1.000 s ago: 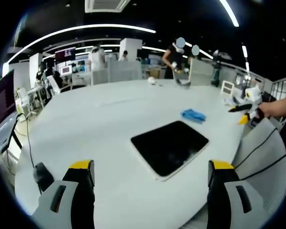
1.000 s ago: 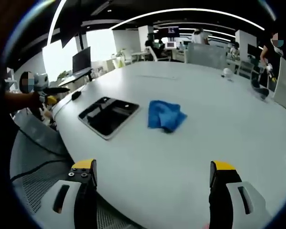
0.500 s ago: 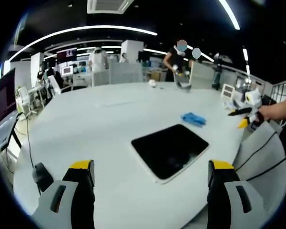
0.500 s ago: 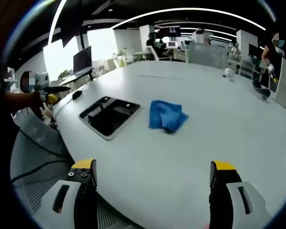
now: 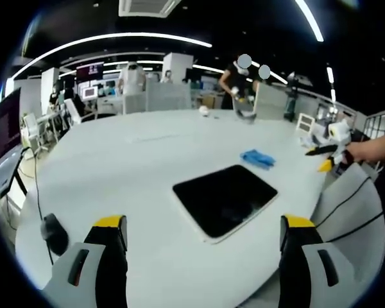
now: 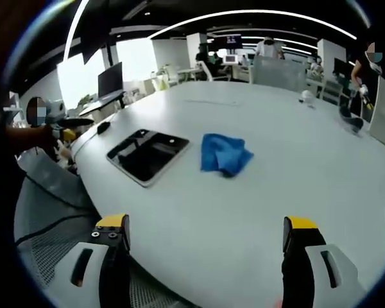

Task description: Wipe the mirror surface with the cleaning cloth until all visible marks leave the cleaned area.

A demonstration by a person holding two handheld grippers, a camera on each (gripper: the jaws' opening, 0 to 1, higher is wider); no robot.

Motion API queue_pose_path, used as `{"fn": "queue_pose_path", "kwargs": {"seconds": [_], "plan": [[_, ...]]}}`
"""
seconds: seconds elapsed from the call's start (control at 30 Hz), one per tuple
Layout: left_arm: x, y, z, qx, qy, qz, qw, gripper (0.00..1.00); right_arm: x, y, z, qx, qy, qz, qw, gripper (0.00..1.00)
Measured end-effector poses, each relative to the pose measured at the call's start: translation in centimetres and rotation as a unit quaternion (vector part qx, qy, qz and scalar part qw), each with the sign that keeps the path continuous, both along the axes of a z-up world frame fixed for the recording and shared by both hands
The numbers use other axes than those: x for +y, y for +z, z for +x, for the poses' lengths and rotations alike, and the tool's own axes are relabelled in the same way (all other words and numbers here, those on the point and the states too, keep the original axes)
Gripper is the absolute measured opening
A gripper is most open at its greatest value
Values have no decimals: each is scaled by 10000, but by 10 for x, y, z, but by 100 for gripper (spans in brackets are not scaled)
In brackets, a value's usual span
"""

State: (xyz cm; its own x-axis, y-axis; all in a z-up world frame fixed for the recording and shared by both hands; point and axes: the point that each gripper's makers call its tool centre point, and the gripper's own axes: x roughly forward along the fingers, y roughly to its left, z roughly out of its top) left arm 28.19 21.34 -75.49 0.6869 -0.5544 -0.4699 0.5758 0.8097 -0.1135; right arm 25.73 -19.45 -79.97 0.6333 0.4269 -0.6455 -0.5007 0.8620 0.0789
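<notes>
Nearest in the left gripper view, the left gripper hovers with its two yellow-tipped jaws spread wide and nothing between them, above the near edge of the white table. Just beyond the jaws lies the mirror, a dark rounded rectangle with a pale rim, flat on the table close to its right edge. A black computer mouse sits at the near left edge with its cable running back along that edge. Past the mirror, still near the right edge and clear of the mirror, is the blue cleaning cloth, crumpled. At the right edge of that view the right gripper comes in, held by a person's hand, off the table's edge. Far across the table a small white object rests near the far edge, and a person stands bent over behind it.

From the right gripper view, the right gripper likewise has its jaws wide apart and empty over the near table edge. Ahead, the cleaning cloth lies bunched towards the middle of the table, and the mirror lies just beside it to the left, not touching, near the left edge. A monitor stands beyond the far left edge.
</notes>
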Motion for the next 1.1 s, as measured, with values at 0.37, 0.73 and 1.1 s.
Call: {"fn": "queue_pose_path", "kwargs": {"seconds": [0.37, 0.73, 1.1], "plan": [[2, 5, 4, -76, 44, -28, 10000, 100, -15, 31, 19, -49, -11, -64, 10000, 100], [1, 8, 3, -90, -6, 28, 10000, 100, -29, 76, 47, 30, 177, -255, 9995, 100], [2, 5, 3, -53, 5, 3, 10000, 100, -15, 121, 81, 139, 781, -747, 9940, 96]]}}
